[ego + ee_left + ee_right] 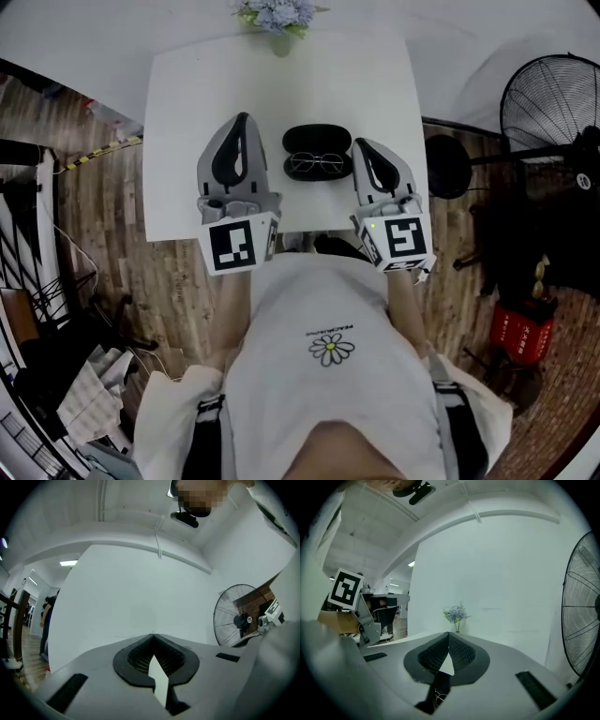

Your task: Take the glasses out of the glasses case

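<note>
— Claw check, L first: what's it doing?
— L claw [243, 122] is closed tip to tip w/ nothing in it. Its own view shows the pads [140, 656] meeting at the point and only white surface behind. It sits left of centre in the head view, tip toward the top of the frame.
— And the R one?
— R claw [361, 145] is the same, jaws fully together & empty, right of centre. Both lie low over the surface [187, 112].
— Where's the glasses case?
— Glasses case [318, 141] is black and open, centre of the upper half of the head view, between the 2 claws, near the surface's lower edge. Glasses [316, 164] are inside it, in the lower half, lenses up.
— Any contact?
— L claw is just beside the case w/ a strip of white between. R claw is right at the case's right rim; can't tell if it touches.
— Anything else around?
— Flowers [277, 15] at the surface's far edge, top centre. Fan [551, 94] stands upper right on the wood floor, and a red box [520, 333] lower right. The person's white shirt [328, 375] w/ a daisy print fills the bottom centre.
</note>
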